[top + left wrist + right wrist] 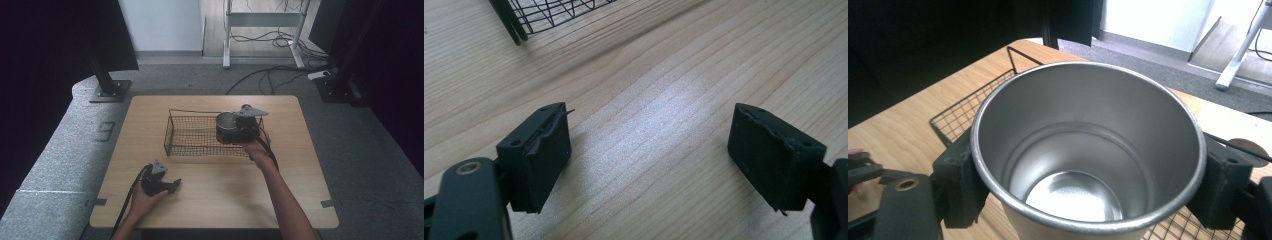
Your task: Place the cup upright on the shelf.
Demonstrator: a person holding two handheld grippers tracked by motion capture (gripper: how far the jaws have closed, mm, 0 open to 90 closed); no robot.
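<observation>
- Holding steel cup point(1088, 150) by its sides, right gripper point(239, 127) clamped, over wire basket point(190, 135) right end.
- Cup prob light, stiff, slick; grip below rim.
- Left gripper point(649, 160) open, empty, near basket's front-left corner.

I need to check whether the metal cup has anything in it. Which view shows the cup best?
The right gripper view: it looks straight down into the metal cup, clamped between the right gripper jaws, showing a bare, shiny bottom. The high view shows the cup small and dark over the wire basket. The left gripper view shows table and a basket corner.
</observation>
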